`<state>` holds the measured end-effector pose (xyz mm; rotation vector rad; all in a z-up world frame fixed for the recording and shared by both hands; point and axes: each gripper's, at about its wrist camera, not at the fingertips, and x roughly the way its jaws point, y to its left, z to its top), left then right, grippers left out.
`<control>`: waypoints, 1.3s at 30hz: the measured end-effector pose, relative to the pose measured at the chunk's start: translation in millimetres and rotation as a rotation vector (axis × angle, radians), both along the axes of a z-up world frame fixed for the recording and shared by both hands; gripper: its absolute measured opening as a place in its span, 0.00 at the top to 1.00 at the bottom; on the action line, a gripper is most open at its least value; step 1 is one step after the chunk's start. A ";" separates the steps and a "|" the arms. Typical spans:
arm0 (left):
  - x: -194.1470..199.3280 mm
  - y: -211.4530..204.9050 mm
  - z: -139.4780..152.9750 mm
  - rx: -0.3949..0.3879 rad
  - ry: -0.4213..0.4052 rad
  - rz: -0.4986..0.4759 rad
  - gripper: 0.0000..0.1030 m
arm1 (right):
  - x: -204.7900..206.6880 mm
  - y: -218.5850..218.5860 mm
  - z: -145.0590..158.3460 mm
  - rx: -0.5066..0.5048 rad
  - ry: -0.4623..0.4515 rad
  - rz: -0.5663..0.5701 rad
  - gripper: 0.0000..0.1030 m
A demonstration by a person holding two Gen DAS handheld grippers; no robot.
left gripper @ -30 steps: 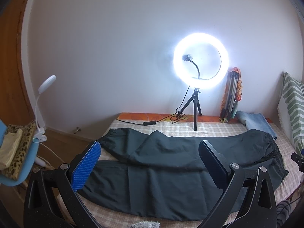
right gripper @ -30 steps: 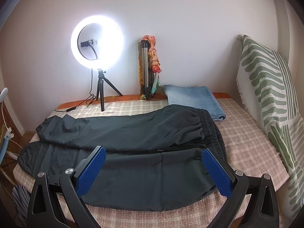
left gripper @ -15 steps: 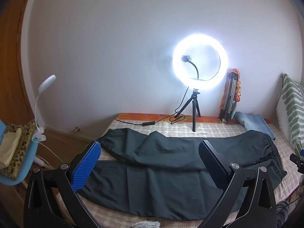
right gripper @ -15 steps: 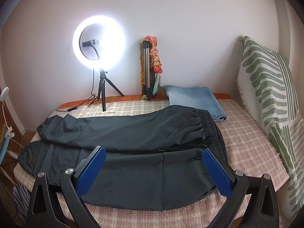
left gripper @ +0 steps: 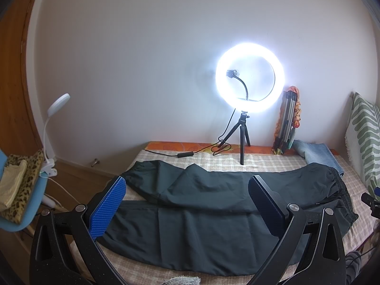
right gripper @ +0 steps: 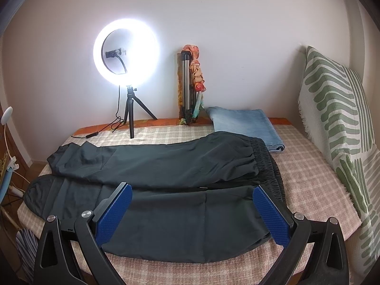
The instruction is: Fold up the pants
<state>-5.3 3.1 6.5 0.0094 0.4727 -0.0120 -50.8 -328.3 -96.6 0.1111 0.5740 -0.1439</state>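
Above pants (right gripper: 166, 178), both grippers (left gripper: 185, 204) (right gripper: 192, 211) agape, empty.

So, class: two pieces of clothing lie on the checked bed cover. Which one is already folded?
The light blue denim piece by the wall is folded. The dark green pants lie spread out at full length.

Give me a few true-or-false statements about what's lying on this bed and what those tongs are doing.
1. The dark pants lie spread across the bed. True.
2. The right tongs grip the pants. False: they are open and hold nothing.
3. The ring light is switched on. True.
4. The folded jeans lie on top of the pants. False: they lie behind them, near the wall.
5. The left tongs are open. True.
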 end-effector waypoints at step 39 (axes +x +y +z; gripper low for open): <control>-1.7 1.1 -1.4 -0.001 -0.003 0.001 0.00 | 2.4 5.5 0.1 -0.005 0.001 0.006 0.00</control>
